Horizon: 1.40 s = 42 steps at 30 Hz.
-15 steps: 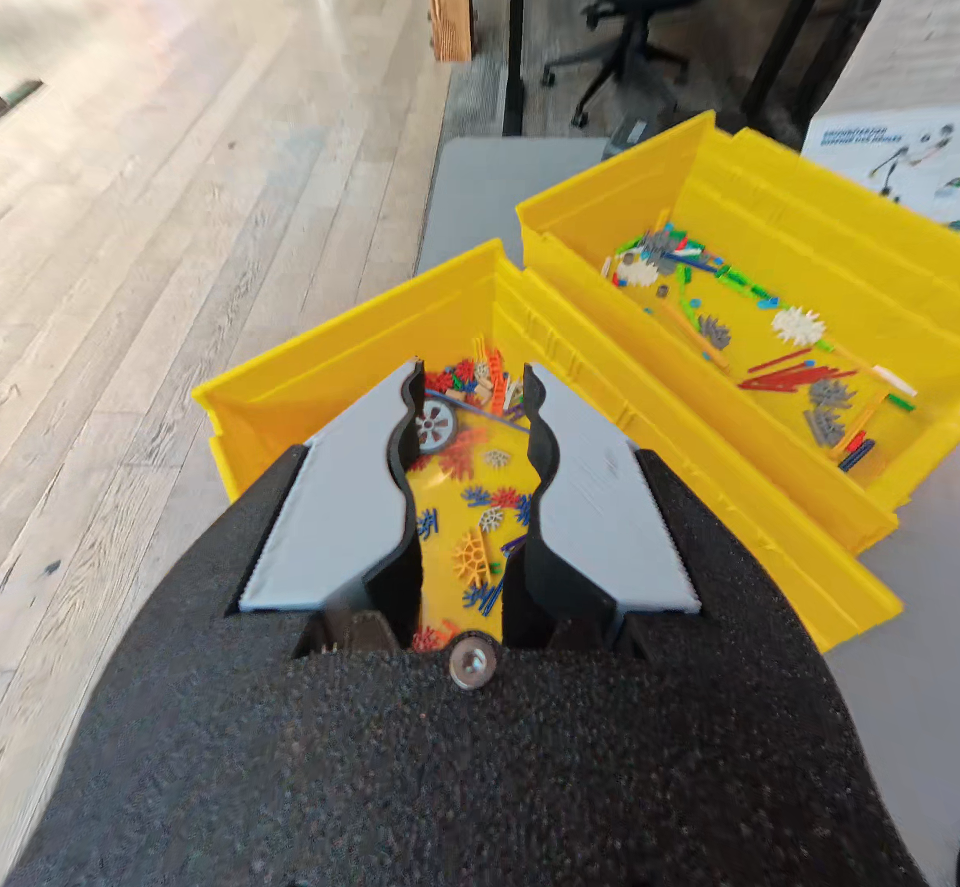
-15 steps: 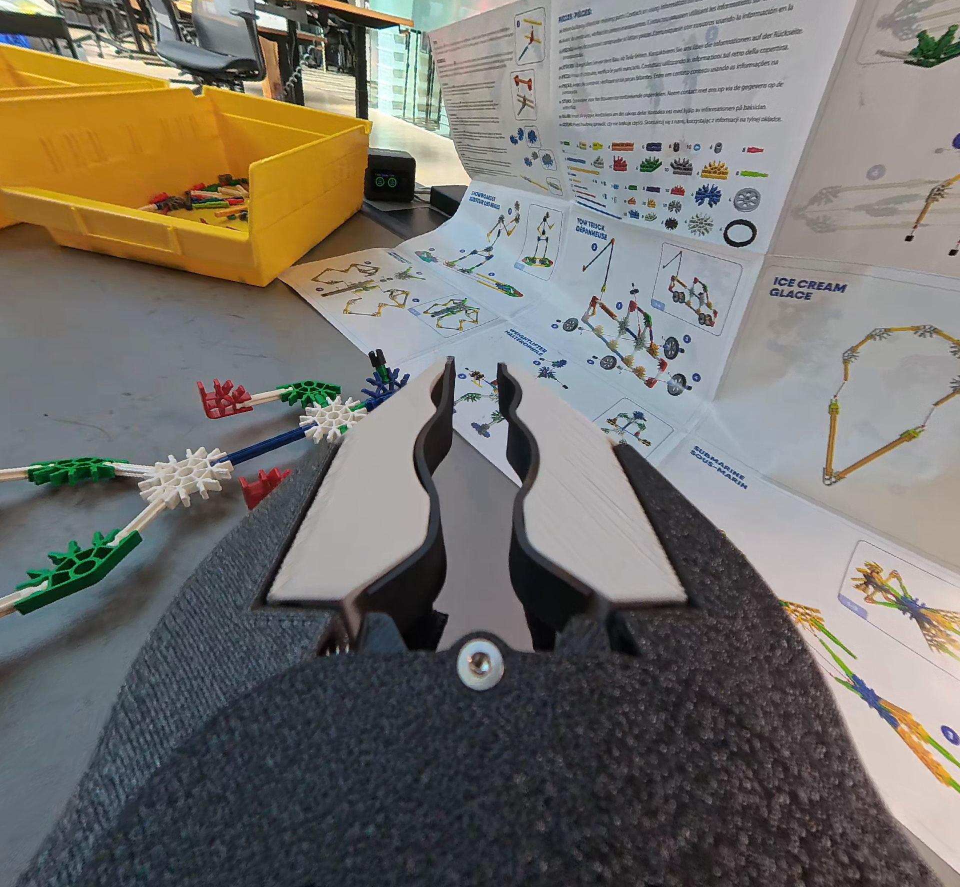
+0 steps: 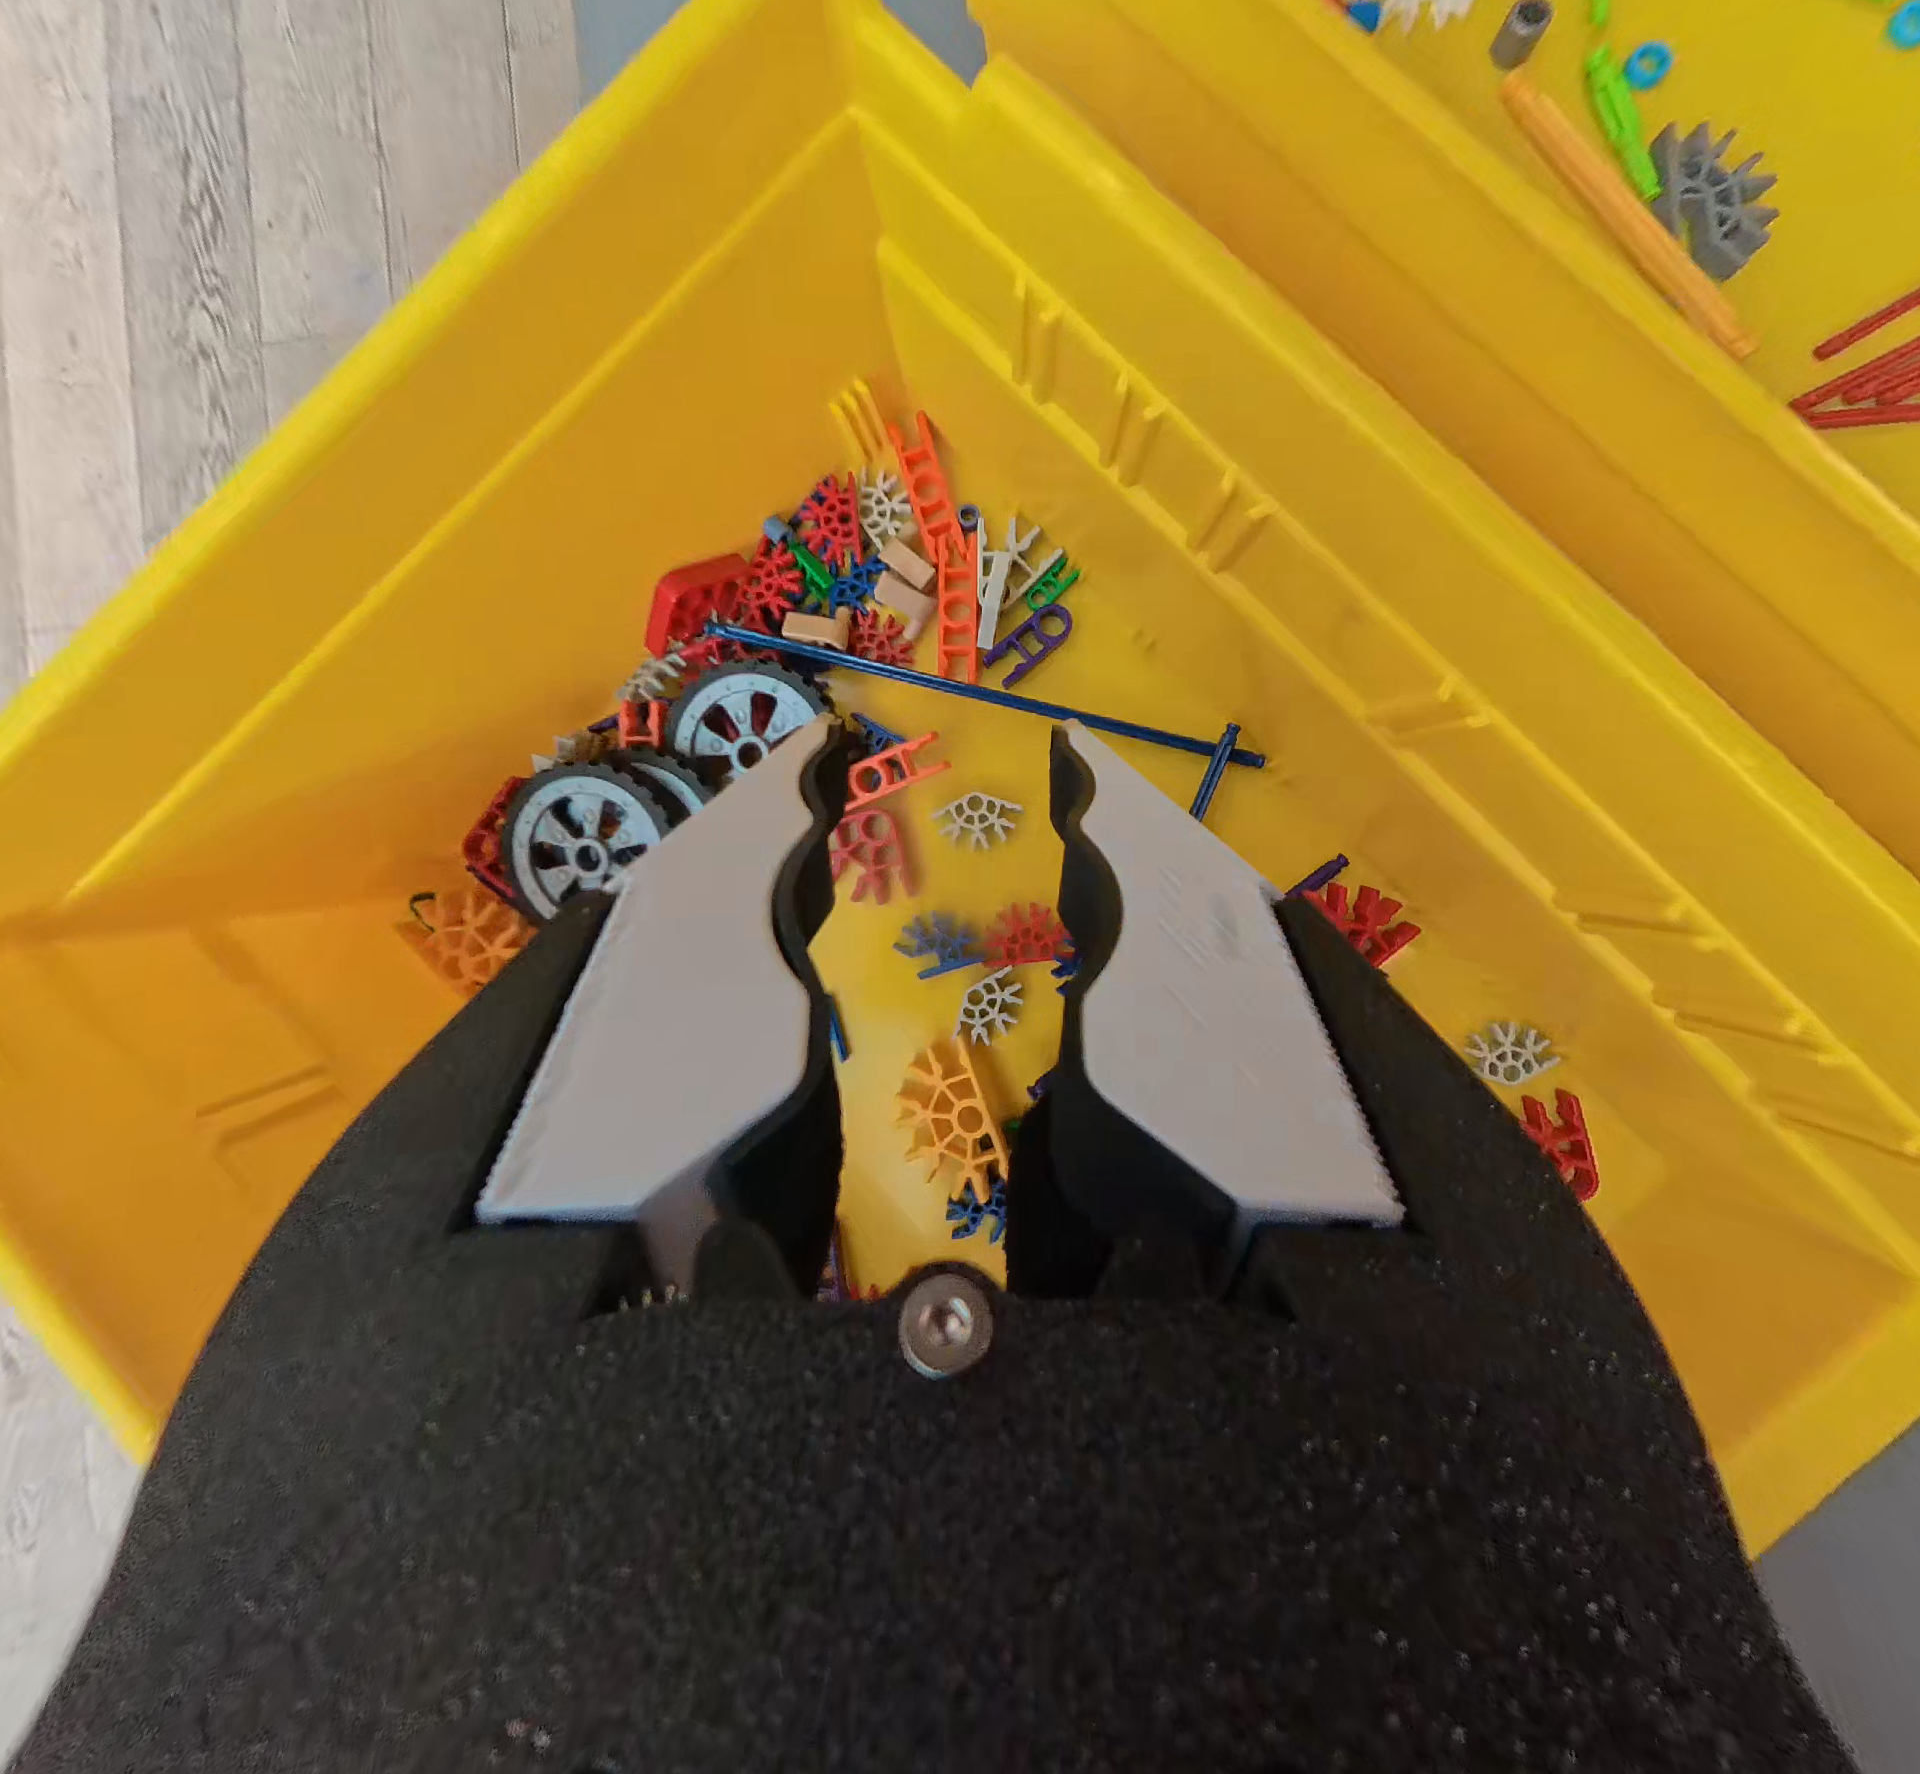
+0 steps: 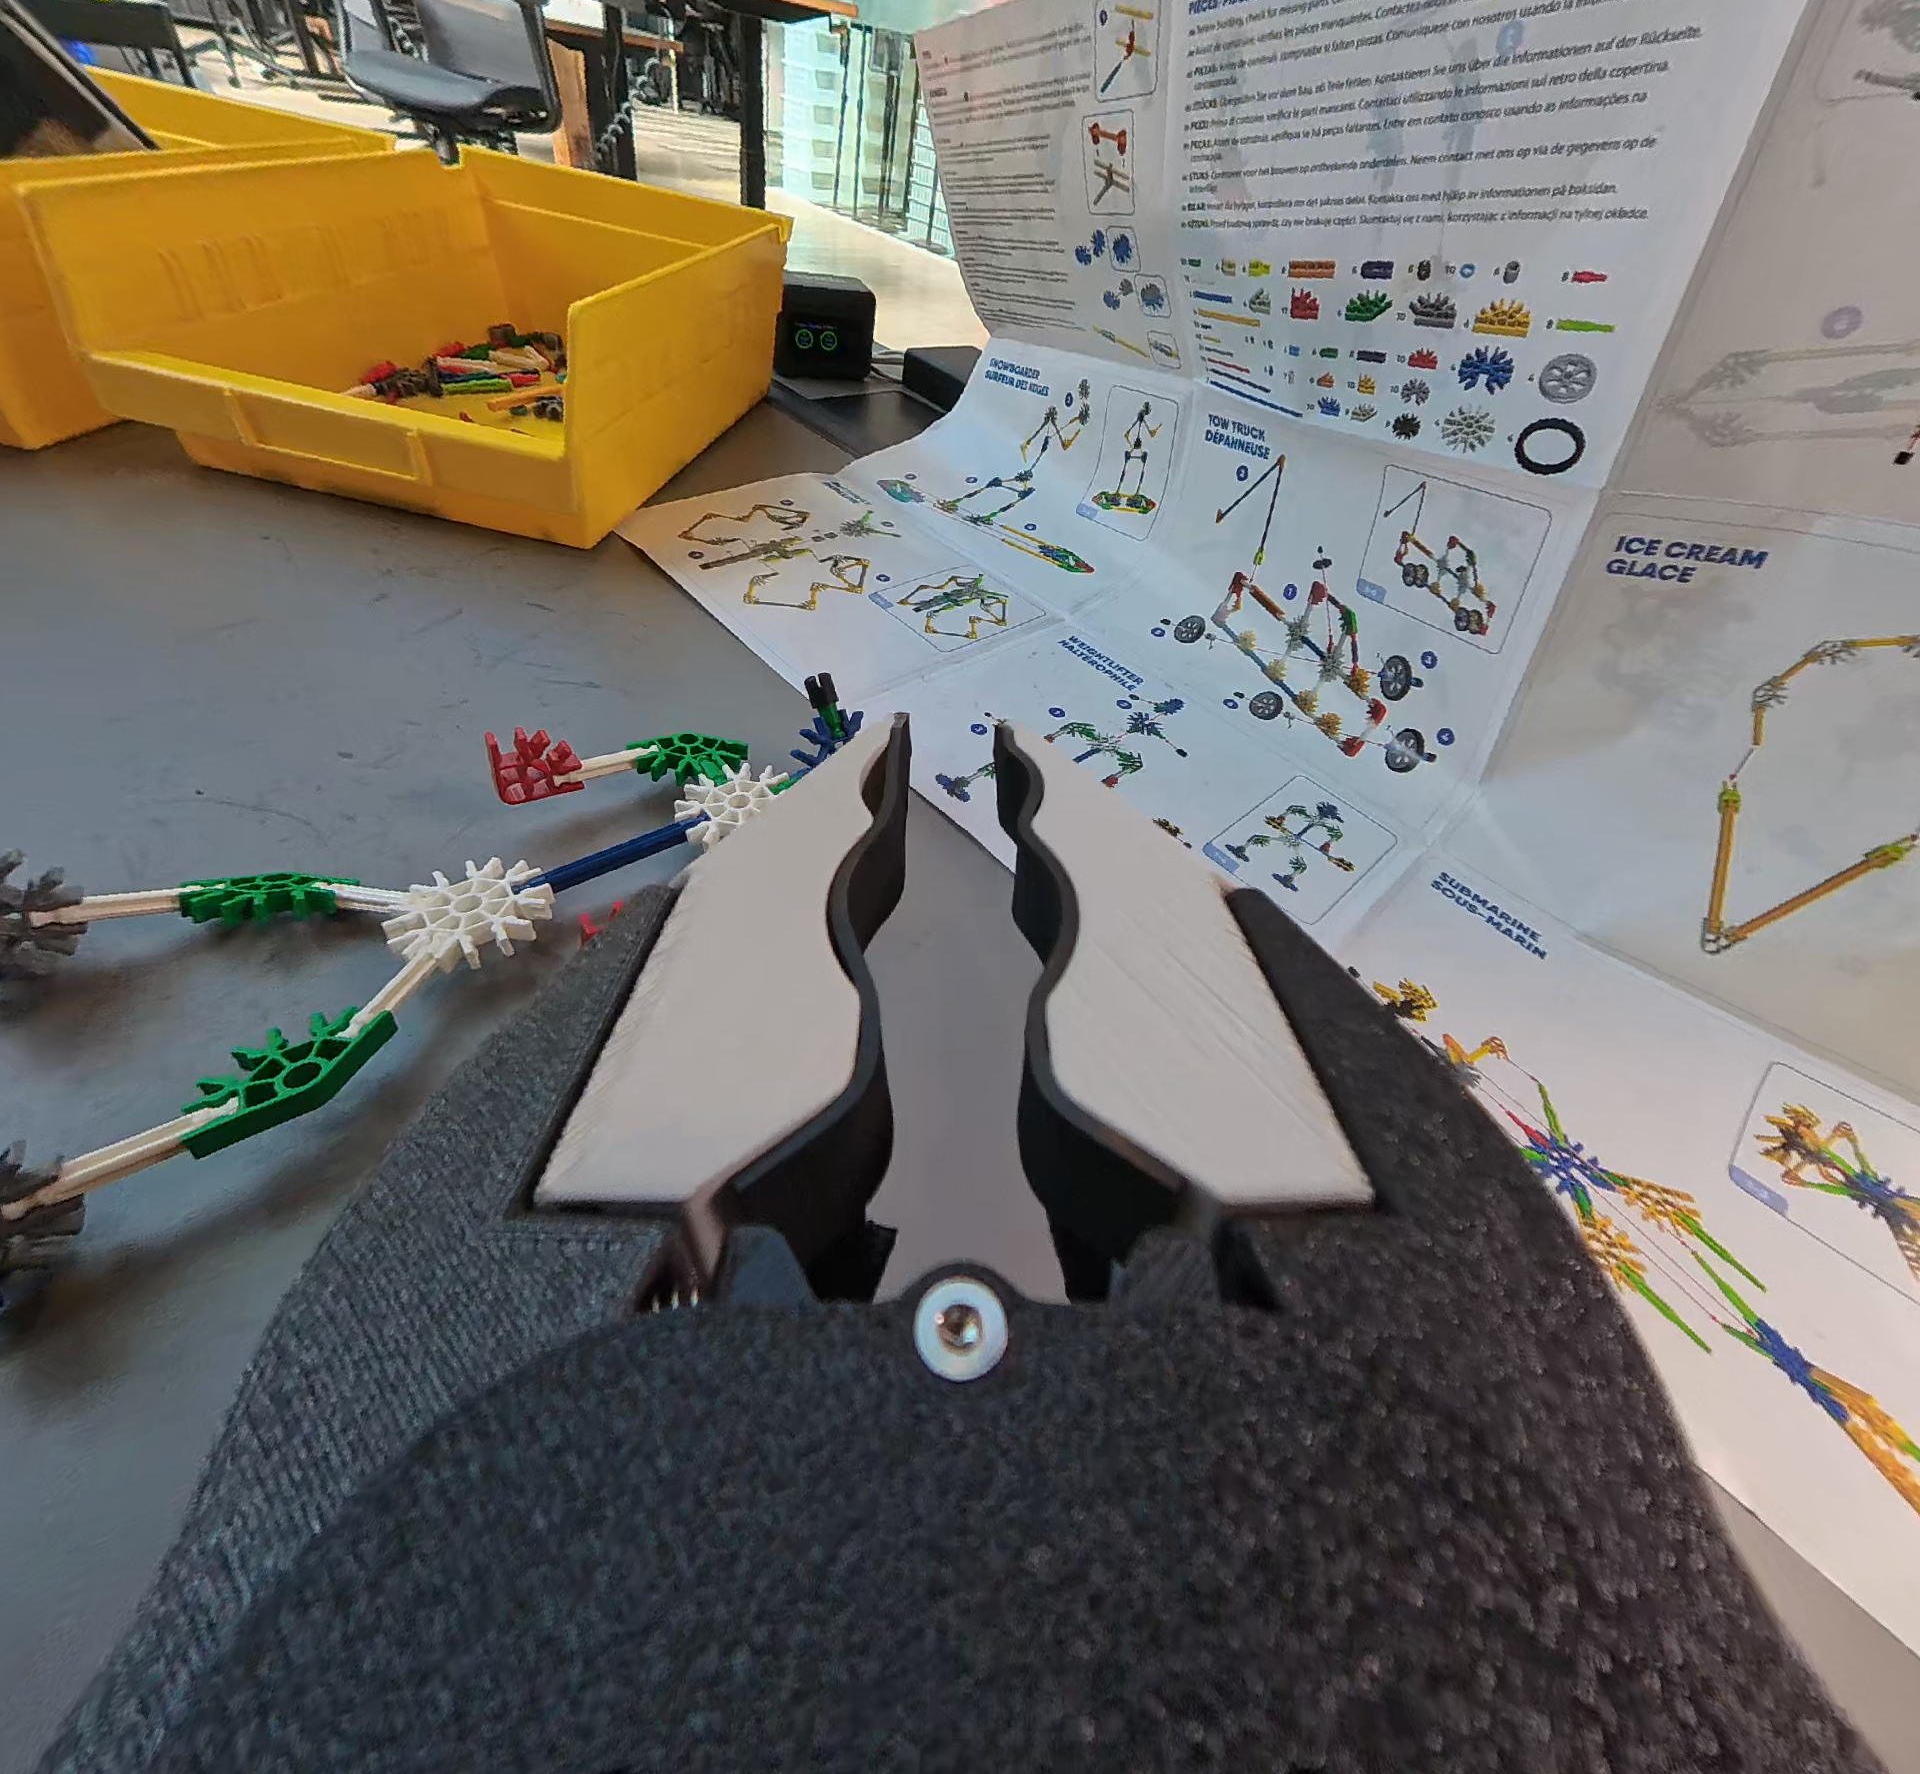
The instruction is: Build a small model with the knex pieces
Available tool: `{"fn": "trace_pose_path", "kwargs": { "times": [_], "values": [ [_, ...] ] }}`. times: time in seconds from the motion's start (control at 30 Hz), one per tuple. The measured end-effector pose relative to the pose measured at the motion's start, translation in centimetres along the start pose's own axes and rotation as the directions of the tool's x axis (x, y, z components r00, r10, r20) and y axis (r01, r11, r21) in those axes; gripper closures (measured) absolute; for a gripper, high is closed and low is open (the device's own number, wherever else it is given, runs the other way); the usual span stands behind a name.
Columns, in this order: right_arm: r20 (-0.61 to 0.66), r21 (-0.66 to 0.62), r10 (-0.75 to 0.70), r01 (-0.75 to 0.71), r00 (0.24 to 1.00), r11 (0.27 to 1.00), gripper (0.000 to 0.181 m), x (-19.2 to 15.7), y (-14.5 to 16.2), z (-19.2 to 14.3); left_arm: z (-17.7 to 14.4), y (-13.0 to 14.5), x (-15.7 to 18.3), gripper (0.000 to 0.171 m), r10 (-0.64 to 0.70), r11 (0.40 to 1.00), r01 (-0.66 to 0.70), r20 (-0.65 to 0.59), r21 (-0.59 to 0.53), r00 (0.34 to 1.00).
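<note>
Yellow bin [image 3: 499, 519] fills the left wrist view; left gripper [image 3: 940, 748] hangs above it, fingers spread apart and holding nothing, over loose construction pieces [image 3: 977, 955], with two grey wheels [image 3: 665, 789] just beside the left finger. Right wrist view: right gripper [image 4: 951, 737] low over the grey table [image 4: 260, 602], fingers slightly parted, empty, beside a rod-and-connector assembly [image 4: 468, 909] and an unfolded instruction sheet [image 4: 1351, 529].

The left gripper [image 3: 940, 742] and right gripper [image 4: 951, 737] look alike: 2 flat grey fingers with wavy black inner edges, a rough black body, 1 shiny silver screw.
</note>
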State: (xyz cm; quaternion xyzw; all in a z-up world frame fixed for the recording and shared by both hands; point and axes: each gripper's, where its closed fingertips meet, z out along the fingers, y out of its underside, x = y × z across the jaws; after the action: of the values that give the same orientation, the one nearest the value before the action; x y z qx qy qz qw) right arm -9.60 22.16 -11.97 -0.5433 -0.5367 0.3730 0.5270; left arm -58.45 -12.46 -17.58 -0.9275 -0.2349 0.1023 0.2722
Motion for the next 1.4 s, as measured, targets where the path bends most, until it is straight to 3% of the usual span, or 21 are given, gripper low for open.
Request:
{"fn": "trace_pose_path", "kwargs": {
  "times": [0.17,0.33,0.53,0.9,1.4],
  "values": [
    [0.028,0.011,0.007,-0.007,1.000,1.000,0.167,-0.3,-0.1,-0.1,2.8,0.3,0.3,0.134,-0.198,0.979,0.196,-0.040,-0.053,0.979],
    [0.066,0.026,-0.017,0.015,0.998,1.000,0.167,-1.0,-0.3,-0.4,4.6,0.5,0.7,0.134,-0.265,0.961,0.262,-0.023,-0.089,0.964],
    [0.072,0.005,-0.040,0.040,0.997,0.999,0.167,-1.3,0.0,-0.5,4.9,0.5,0.2,0.142,-0.224,0.968,0.231,0.079,-0.098,0.971],
    [0.039,0.011,0.037,-0.038,0.999,0.999,0.167,-0.1,-0.1,-0.8,4.3,1.1,0.2,0.154,-0.183,0.975,0.188,0.053,-0.115,0.982],
    [0.059,-0.040,-0.056,0.059,0.997,0.997,0.167,-1.5,0.6,-0.1,0.2,-1.1,0.8,0.154,-0.153,0.986,0.152,0.006,0.067,0.988]
  ]
}}
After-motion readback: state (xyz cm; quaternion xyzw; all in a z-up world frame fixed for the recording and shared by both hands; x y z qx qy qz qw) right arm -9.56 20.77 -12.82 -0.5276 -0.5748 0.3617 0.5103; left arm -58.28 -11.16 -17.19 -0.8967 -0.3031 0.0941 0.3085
